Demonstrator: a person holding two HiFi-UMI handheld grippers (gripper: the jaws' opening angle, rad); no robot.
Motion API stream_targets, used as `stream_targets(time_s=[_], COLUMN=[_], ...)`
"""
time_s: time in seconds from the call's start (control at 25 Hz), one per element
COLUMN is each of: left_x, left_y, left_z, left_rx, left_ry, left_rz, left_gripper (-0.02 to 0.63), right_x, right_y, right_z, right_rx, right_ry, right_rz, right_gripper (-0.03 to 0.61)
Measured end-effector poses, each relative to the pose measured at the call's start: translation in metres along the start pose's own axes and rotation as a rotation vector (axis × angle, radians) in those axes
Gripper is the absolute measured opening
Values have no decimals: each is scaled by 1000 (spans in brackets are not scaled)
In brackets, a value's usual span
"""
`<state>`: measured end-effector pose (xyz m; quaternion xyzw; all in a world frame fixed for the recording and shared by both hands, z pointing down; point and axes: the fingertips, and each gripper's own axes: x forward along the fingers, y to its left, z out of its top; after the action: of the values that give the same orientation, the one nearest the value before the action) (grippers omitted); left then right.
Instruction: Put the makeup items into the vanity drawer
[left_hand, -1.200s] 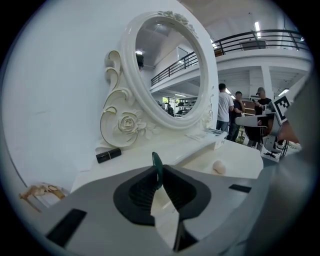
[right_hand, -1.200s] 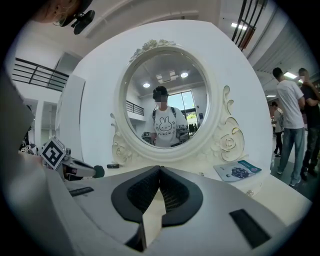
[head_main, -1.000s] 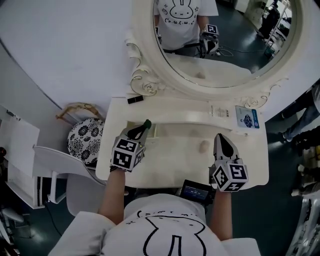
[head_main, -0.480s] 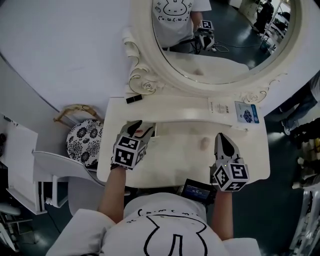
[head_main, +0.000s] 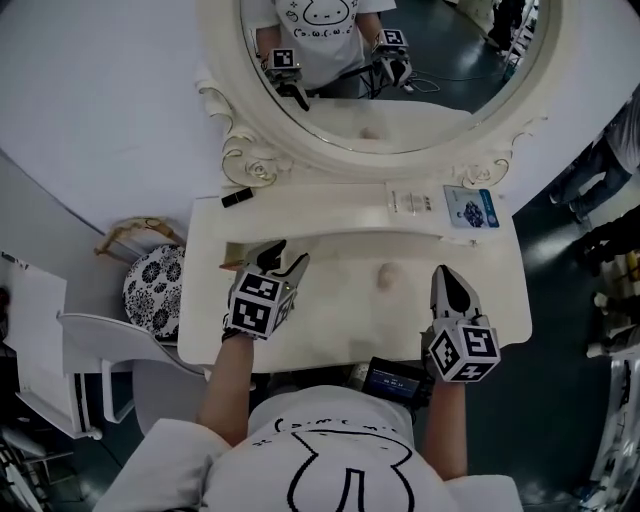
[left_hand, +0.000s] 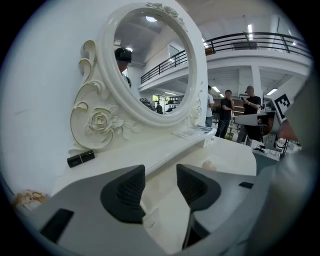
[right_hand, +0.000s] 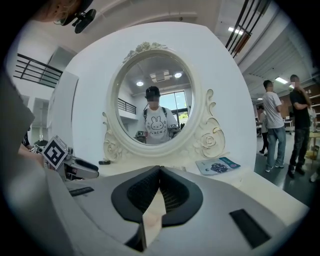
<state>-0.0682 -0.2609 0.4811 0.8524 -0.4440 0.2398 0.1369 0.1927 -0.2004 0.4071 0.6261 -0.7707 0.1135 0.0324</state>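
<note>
Left gripper (left_hand: 160, 180) just opened; lipstick (head_main: 237, 197) lies along shelf (head_main: 330, 200).

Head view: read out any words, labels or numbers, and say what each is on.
Nothing reads clearly.
Print on the blue leaflet on the vanity: too small.
Print on the white card beside it: too small.
The small screen below the vanity's front edge: blurred.

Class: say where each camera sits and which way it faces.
Head view: on the head, steeply down onto the vanity top; forearms, left gripper, right gripper show.
Left gripper view: rides that gripper, faces the mirror obliquely; own jaws just opened, empty.
Right gripper view: rides that gripper, faces the mirror squarely; own jaws shut.
Shared: the lipstick, in all three.
</note>
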Motion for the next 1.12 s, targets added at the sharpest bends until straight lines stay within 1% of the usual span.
stream_targets(time_s=[0.2,0.48,0.68,0.84,1.0,1.12], left_x=[21,58,80,100,118,128], left_y=[-33,-89,-117,-140,-164,-179], left_z=[3,4,4,3,-6,-19], left_rx=[8,17,16,11,10,11], left_ry=[9,34,46,56,90,132], left_rz=[-24,-82,-105,-129,-154,-168], left_gripper=[229,229,229,236,247,258], right_x=[-16,-39,-52,-70,-94,-111], right_y=[-34,-90,-122,-147,-174,-190], right_z=[-7,-16,-23,-32,-41,-48], right_rx=[11,30,36,45,55,66], right_ry=[6,24,29,42,55,63], right_rz=[-29,-81,-114,-157,-212,-251], right_gripper=[17,18,17,17,17,17])
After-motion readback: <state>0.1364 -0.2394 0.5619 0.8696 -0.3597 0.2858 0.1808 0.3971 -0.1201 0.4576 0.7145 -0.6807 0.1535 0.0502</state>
